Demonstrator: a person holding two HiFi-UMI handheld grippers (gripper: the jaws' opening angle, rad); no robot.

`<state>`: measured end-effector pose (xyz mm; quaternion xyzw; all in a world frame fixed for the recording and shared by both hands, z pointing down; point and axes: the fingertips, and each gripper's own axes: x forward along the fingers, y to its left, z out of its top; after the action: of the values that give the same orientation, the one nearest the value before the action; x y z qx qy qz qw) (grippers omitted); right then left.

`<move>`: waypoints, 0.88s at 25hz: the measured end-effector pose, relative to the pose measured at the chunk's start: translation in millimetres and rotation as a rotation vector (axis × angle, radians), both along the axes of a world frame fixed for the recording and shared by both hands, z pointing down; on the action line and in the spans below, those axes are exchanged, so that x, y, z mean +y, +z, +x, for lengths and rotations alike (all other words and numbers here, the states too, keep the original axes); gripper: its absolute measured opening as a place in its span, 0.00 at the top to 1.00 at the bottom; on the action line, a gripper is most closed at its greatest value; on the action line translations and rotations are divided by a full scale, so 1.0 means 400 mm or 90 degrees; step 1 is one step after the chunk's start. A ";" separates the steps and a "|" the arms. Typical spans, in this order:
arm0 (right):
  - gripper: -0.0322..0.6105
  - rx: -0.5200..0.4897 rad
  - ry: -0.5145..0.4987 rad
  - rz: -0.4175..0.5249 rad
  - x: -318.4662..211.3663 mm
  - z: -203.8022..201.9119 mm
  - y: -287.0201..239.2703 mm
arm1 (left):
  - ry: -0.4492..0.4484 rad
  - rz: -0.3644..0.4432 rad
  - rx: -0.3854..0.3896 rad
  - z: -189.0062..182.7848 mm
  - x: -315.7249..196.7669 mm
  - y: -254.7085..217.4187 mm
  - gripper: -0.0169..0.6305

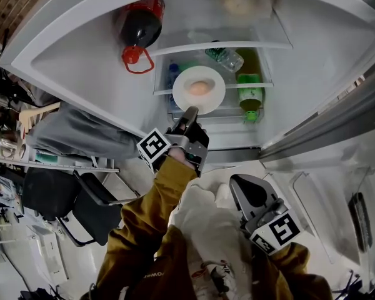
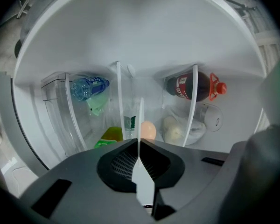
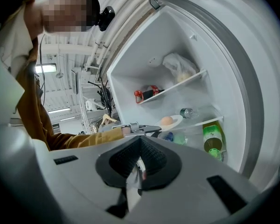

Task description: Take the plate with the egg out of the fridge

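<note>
- One grip is doing all the work here: the left gripper (image 1: pixel 189 113) is pinching the near rim of the white plate (image 1: pixel 183 82). Its jaws are almost together, with only that thin rim between them.
- The plate is sitting at the front edge of the clear middle shelf (image 1: pixel 265 85) in the open fridge, and the egg (image 1: pixel 200 88) is lying loose near its centre. I cannot tell whether the plate is resting on the shelf or riding just clear of it.
- The right gripper (image 3: pixel 140 141) is hanging back outside the fridge, close to the person's body, with its jaws together and nothing in them.
- The pull is calling for a slow, level, straight draw toward the person, in my judgement. A one-sided rim grip is leaving the far side unsupported, so any dip is risking a rolling egg.
- The plate is looking smooth, shallow and round, probably slippery against the ribbed pads.
- The egg is showing pale brown and oval, so it is likely rolling easily.
- The green bottle (image 1: pixel 251 94) is lying just beside the plate and the water bottle (image 1: pixel 225 58) behind it, so steering clear of both is mattering too.
</note>
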<state>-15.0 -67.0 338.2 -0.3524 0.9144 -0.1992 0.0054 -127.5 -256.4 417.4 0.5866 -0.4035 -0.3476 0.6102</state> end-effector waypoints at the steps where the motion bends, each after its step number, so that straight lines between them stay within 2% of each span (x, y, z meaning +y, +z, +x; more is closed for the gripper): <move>1: 0.96 0.001 0.001 0.000 -0.002 0.001 0.000 | 0.004 0.004 0.003 0.003 0.006 -0.007 0.94; 4: 0.96 0.003 0.003 0.001 -0.007 0.007 -0.001 | 0.014 0.024 0.018 0.016 0.021 -0.040 0.94; 13: 0.96 0.002 0.010 0.001 -0.016 0.018 -0.002 | 0.038 0.032 0.016 0.022 0.074 -0.060 0.94; 22: 0.96 0.003 0.008 0.002 -0.021 0.021 -0.002 | 0.057 0.009 0.031 0.037 0.144 -0.036 0.94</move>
<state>-6.5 -75.5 337.4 -0.3585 0.9125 -0.1970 0.0052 -112.8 -198.6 403.2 0.5999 -0.3595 -0.3366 0.6305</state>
